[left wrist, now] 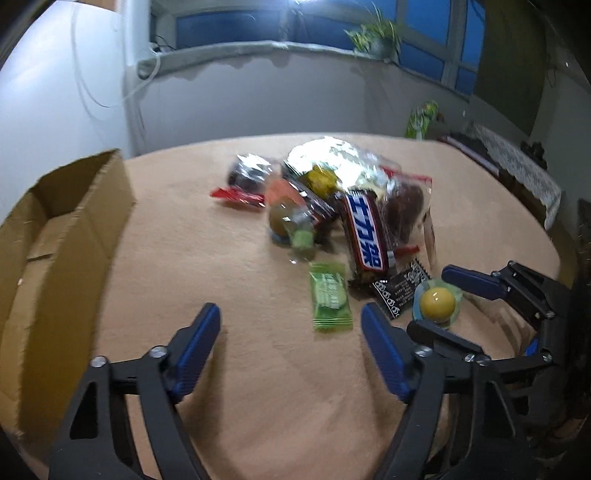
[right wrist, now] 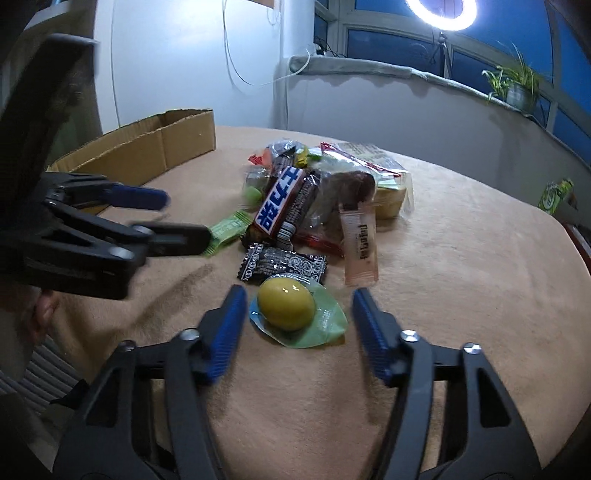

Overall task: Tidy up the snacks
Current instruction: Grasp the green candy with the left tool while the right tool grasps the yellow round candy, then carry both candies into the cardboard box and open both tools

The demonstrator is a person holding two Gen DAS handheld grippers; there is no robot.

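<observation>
Both sets of jaws stand spread and hold nothing: the right gripper (right wrist: 297,325) straddles a yellow egg-shaped sweet in a clear green wrapper (right wrist: 286,308) without touching it, and the left gripper (left wrist: 290,347) hangs over bare tablecloth (left wrist: 258,387) beside a green candy packet (left wrist: 330,295). The cardboard box (left wrist: 55,236) looks empty (its far end is hidden), so sorting seems barely begun. The pile remains: a Snickers bar (right wrist: 281,205), a black wrapper (right wrist: 282,266), a pink sachet (right wrist: 360,245).

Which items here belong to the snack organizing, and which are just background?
Job:
- cardboard box
- Snickers bar
- green candy packet
- black patterned packet
- yellow jelly cup, between the open right claw fingers
- open left claw

Background:
- potted plant
- ring light
</observation>
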